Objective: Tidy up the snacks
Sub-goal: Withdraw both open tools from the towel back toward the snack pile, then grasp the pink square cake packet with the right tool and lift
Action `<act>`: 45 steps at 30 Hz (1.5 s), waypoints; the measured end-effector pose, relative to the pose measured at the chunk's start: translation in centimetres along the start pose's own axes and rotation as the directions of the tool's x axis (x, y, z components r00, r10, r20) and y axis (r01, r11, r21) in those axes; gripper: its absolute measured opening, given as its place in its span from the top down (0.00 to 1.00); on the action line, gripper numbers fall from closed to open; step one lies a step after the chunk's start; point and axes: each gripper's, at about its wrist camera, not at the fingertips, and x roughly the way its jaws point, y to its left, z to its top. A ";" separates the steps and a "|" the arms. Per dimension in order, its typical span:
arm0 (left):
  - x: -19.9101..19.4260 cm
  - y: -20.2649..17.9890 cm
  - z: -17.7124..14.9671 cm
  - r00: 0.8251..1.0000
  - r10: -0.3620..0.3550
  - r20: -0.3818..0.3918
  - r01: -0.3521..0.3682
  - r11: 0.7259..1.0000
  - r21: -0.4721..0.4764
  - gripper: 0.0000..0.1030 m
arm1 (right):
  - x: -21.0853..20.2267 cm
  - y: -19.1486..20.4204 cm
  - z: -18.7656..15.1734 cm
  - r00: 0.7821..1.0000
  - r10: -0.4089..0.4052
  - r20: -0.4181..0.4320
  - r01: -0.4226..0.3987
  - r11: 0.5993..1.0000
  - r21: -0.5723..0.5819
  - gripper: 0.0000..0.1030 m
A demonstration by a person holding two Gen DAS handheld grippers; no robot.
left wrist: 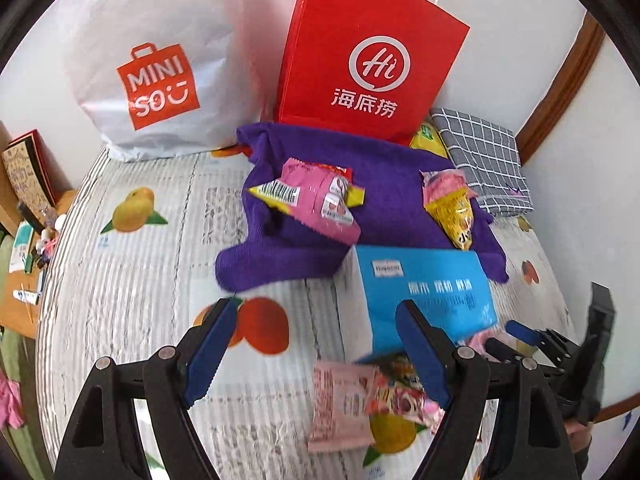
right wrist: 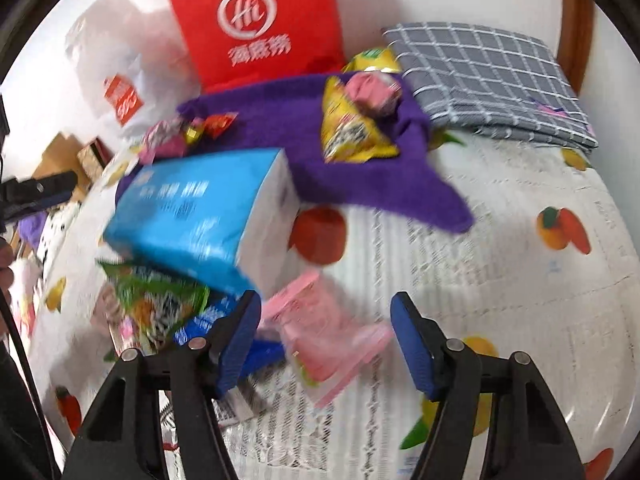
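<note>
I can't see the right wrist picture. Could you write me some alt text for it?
A hand-held tool with two blue-padded fingers hangs open over a pale pink snack packet on a fruit-print tablecloth. Behind lie a blue and white carton, a purple towel with a yellow snack bag, and a red paper bag.

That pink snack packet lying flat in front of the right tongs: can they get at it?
Probably yes. The pink packet lies in the open between the right tongs, with nothing on top of it.

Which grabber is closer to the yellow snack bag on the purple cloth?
Neither clearly. The yellow snack bag lies well beyond both the right gripper and left gripper.
</note>
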 end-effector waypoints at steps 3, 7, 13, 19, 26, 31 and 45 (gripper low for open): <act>-0.6 0.2 -0.7 1.000 -0.007 0.003 0.007 1.000 0.001 0.22 | 0.2 0.6 -0.4 0.999 -0.028 0.027 0.029 0.999 -0.038 0.39; -1.2 0.6 -1.4 1.000 -0.029 0.007 0.029 1.000 -0.012 0.22 | -0.2 0.6 -1.0 0.999 -0.040 0.005 0.040 0.998 -0.053 0.39; -1.8 0.5 -2.4 0.999 -0.039 0.008 0.039 0.999 -0.008 0.22 | -0.4 1.1 -2.4 0.995 -0.011 -0.102 0.003 0.997 -0.081 0.45; -2.1 0.7 -3.4 0.999 -0.037 0.001 0.038 0.999 -0.019 0.22 | -1.3 1.7 -2.0 0.998 -0.035 -0.046 0.031 0.996 -0.087 0.42; -2.6 1.2 -4.7 1.000 -0.026 -0.006 0.025 0.999 -0.020 0.22 | 1.0 1.3 -0.9 0.996 -0.076 -0.039 0.073 0.995 -0.073 0.41; -2.6 1.4 -5.3 1.000 -0.015 -0.015 0.014 0.999 -0.030 0.22 | 1.0 1.6 -1.3 0.997 -0.068 -0.034 0.064 0.990 -0.124 0.40; -2.5 0.8 -6.7 0.999 0.001 -0.035 -0.001 1.000 -0.018 0.22 | 0.6 2.2 -0.6 0.998 -0.048 0.030 0.054 0.973 -0.226 0.33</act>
